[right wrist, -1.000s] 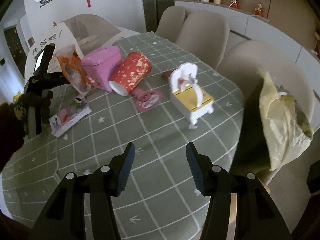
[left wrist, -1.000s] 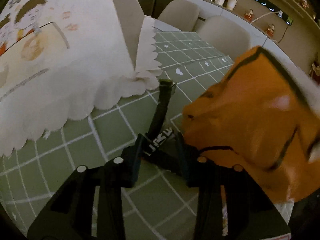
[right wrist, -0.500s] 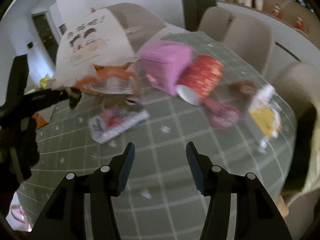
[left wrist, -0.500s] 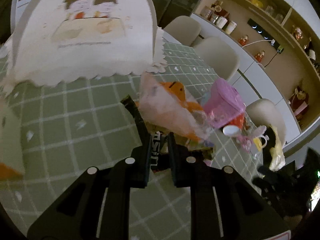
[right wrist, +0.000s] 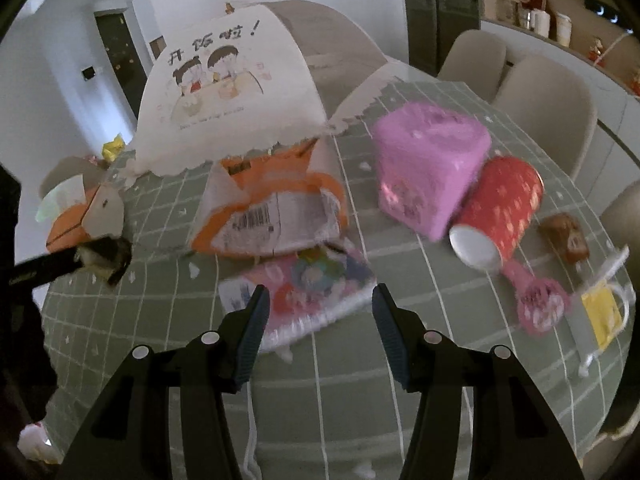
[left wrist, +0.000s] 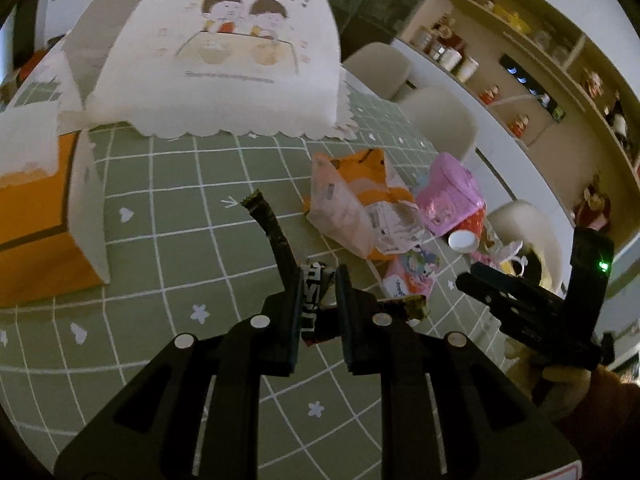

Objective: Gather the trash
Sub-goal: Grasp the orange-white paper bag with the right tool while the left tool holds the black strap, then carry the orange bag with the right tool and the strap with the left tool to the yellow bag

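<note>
My left gripper is shut on a dark crumpled wrapper, held above the green checked tablecloth; the wrapper's ends stick out up-left and to the right. My right gripper is open, just short of a flat pink snack packet, which shows between its fingers. Behind that packet lies an orange-and-white bag, also in the left wrist view as the orange bag with the pink packet below it. At the left edge of the right wrist view, the left gripper's tip holds the wrapper.
A pink box, a tipped red cup, a pink round lid, a brown lump and a yellow-white toy lie to the right. A white cartoon food cover and an orange tissue box stand at the left. Chairs ring the table.
My left gripper has closed on the dark wrapper and drawn back from the orange bag with it. My right gripper has swung left and come close to the pink packet.
</note>
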### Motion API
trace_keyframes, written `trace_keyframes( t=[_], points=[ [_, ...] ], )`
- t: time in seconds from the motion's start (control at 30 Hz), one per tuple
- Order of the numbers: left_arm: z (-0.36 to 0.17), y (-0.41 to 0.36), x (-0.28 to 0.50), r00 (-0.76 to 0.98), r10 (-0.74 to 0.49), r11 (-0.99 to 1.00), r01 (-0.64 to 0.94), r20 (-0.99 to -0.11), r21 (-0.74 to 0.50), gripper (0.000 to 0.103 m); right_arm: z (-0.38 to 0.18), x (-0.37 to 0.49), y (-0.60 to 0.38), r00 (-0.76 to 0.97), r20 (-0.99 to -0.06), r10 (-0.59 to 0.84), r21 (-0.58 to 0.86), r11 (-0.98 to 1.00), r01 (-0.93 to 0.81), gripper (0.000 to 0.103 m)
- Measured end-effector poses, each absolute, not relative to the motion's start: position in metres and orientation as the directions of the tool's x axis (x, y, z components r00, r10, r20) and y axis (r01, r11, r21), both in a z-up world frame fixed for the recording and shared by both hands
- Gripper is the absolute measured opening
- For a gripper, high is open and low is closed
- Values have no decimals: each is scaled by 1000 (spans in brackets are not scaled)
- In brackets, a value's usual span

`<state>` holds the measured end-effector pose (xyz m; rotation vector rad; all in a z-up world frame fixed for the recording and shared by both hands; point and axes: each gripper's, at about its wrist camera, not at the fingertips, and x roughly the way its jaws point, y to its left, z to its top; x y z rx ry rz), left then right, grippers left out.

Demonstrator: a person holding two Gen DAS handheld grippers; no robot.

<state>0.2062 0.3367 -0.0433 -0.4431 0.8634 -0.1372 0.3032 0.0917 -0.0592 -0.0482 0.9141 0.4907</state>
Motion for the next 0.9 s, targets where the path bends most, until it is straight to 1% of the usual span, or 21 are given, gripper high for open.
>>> trace_keyframes(
  t=[0.1,0.27,0.33,0.37,0.4,0.43,0.47,0.53,0.57,0.63,0.73,0.9],
  points=[
    [-41,337,195,654,-303,884,-79,-693,-461,16,-57,324,104,538,-746,392,154,888,-432,50],
    [-40,330,180,644,-302,881,-92,-703,-464,16,-78,370,124,517,-761,391,182,894,-409,50],
    [-41,330,174,642,-304,877,-100,-704,-471,16,-88,385,130,493,-777,390,204,898,-390,47],
    [-41,330,172,641,-306,874,-104,-704,-474,16,-91,390,132,480,-783,395,216,897,-386,43],
    [-42,331,171,640,-305,873,-108,-705,-476,16,-95,394,134,466,-789,400,227,895,-384,37],
    [-43,331,170,637,-303,872,-115,-709,-475,16,-97,397,136,449,-792,414,243,888,-390,33],
    [-44,331,169,633,-301,872,-120,-713,-475,16,-99,397,137,440,-793,422,249,883,-399,23],
    [-45,331,169,627,-304,869,-126,-717,-479,16,-95,390,135,457,-789,411,224,885,-409,18],
    [-45,330,169,627,-306,868,-125,-717,-480,16,-93,387,133,464,-783,414,223,883,-413,13],
    [-43,327,171,628,-314,868,-115,-712,-484,16,-83,378,122,478,-769,425,231,881,-412,10],
    [-39,320,175,632,-328,867,-93,-702,-490,16,-55,359,96,507,-743,437,243,882,-405,9],
    [-26,303,191,644,-361,863,-43,-675,-503,16,-10,325,52,594,-707,383,156,904,-397,9]
  ],
)
